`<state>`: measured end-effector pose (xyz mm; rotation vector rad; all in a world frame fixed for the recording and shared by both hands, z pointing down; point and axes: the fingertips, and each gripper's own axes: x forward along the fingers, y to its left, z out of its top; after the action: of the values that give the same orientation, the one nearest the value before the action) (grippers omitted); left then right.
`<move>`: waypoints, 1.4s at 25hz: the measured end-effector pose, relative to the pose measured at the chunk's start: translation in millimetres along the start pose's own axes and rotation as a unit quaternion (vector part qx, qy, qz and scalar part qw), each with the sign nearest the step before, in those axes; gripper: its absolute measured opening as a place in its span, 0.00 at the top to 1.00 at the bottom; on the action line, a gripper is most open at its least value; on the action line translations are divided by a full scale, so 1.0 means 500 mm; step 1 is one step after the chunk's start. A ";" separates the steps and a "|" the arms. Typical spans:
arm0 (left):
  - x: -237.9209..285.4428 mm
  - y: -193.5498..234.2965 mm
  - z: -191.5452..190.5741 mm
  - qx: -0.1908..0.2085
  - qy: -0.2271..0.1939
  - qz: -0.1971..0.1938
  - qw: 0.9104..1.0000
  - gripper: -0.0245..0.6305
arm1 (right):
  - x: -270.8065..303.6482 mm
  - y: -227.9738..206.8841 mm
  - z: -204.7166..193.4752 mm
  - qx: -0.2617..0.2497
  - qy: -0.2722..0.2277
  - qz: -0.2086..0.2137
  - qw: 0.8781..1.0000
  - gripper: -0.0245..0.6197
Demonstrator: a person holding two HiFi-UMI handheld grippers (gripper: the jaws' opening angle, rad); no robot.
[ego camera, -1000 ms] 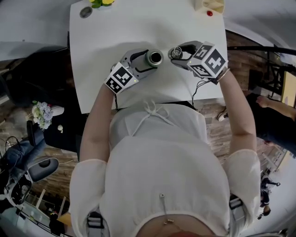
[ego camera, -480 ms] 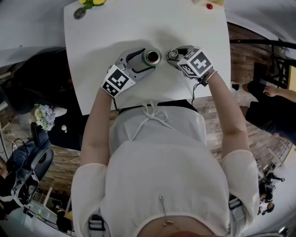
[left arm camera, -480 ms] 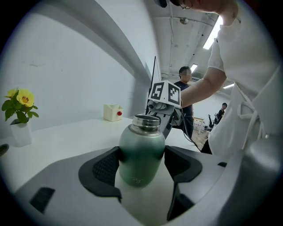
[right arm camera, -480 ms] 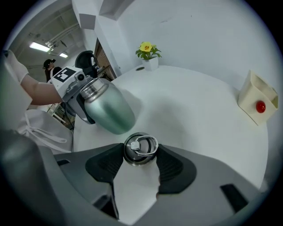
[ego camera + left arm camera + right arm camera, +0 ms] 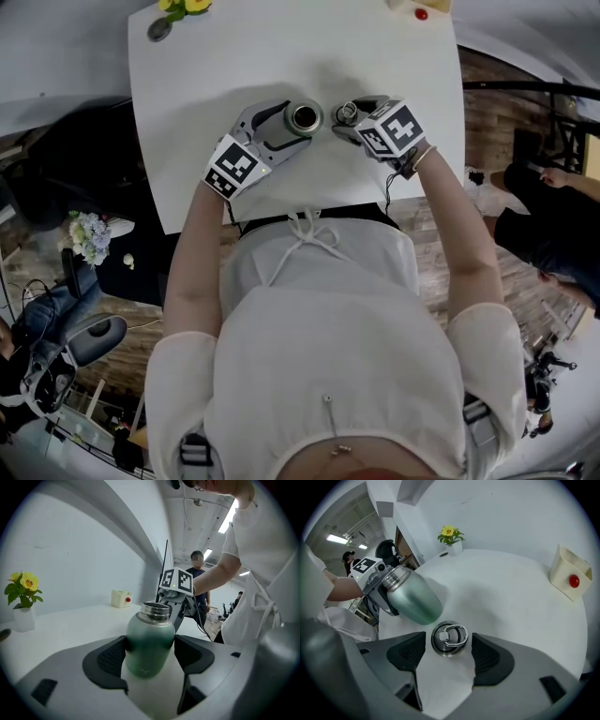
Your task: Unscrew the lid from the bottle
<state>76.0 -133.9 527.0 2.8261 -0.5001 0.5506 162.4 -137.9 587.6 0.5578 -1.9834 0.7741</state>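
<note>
A green metal bottle (image 5: pixel 150 644) with a bare steel mouth is tilted above the white table (image 5: pixel 234 56). My left gripper (image 5: pixel 150 657) is shut on its body, with a pad pressing each side. From above, the bottle's open mouth (image 5: pixel 303 117) faces up. Just to its right the steel lid (image 5: pixel 449 638) with a ring handle lies on the table. My right gripper (image 5: pixel 449 649) straddles it, jaws opening, with a gap between each pad and the lid. The lid (image 5: pixel 345 112) and right gripper (image 5: pixel 351 118) sit a short way from the bottle.
A yellow flower in a white pot (image 5: pixel 450 538) stands at the far left of the table, with a grey disc (image 5: pixel 159 28) beside it. A cream box with a red button (image 5: pixel 571 576) sits at the far right. The table's near edge runs against the holder's body. A person (image 5: pixel 196 569) stands behind.
The right gripper's jaws have spread away from the lid, which now rests on the table between them. The left gripper keeps its hold on the bottle.
</note>
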 end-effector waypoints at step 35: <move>-0.406 0.052 0.365 0.012 -0.180 0.330 0.927 0.93 | -0.464 0.131 0.269 -0.086 -0.474 -0.203 0.852 0.96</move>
<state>-51.6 -149.8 284.7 2.7372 -1.5496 0.1216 154.4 -169.0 313.6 1.3856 -2.6211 -0.0023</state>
